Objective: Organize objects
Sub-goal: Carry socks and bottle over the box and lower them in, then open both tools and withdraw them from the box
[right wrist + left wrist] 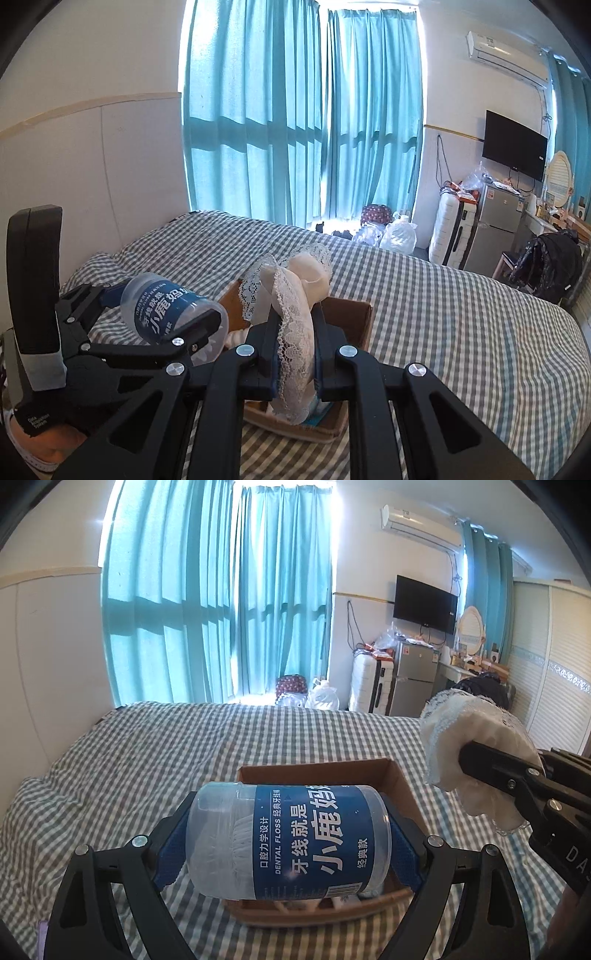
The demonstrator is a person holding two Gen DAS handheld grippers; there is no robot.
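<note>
Your left gripper (pixel 288 838) has its fingers clamped on the ends of a dental floss jar (pixel 291 840), held sideways in the air above the cardboard box (pixel 321 771). Your right gripper (pixel 295 354) has its fingers pinched on a bunched lace cloth (pixel 295 295), also aloft over the box, just beside the jar. The box sits on the checked bed (pixel 443 295) and already holds some items. You seem mid-transfer; next, lower each item inside before opening, one at a time.
</note>
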